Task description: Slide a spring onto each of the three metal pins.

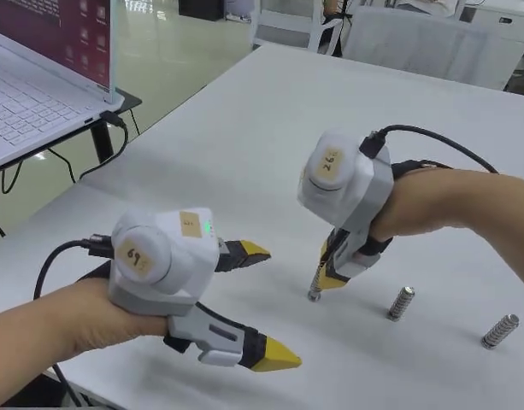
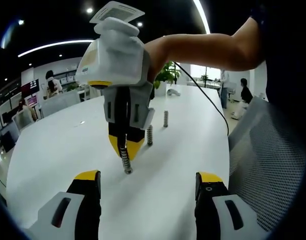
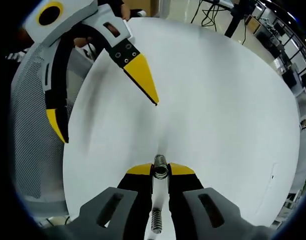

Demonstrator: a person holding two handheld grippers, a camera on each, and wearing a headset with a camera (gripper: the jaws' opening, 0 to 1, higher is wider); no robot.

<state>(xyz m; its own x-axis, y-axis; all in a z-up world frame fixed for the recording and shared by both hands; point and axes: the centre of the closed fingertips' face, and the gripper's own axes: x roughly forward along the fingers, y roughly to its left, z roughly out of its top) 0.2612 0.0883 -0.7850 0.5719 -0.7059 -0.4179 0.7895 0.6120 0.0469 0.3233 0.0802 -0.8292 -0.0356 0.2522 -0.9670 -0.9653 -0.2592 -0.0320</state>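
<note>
My right gripper [image 1: 323,284] points down at the white table [image 1: 244,145], shut on a steel spring [image 1: 315,287] that stands tilted with its lower end on the table. Its own view shows the spring's top [image 3: 160,167] pinched between the yellow tips [image 3: 160,171]. Two more springs [image 1: 401,303] [image 1: 500,331] stand to the right; any pins inside them are hidden. My left gripper [image 1: 283,307] hovers open just left of the held spring, nothing between its fingers [image 2: 88,176]. From there I see the right gripper [image 2: 125,146], its spring [image 2: 125,159] and both others [image 2: 149,135] [image 2: 165,118].
An open laptop [image 1: 39,77] sits on a dark stand at the far left, with cables hanging. A mesh chair [image 2: 262,165] stands beside the table. People sit at desks in the background. The table's far half is bare white surface.
</note>
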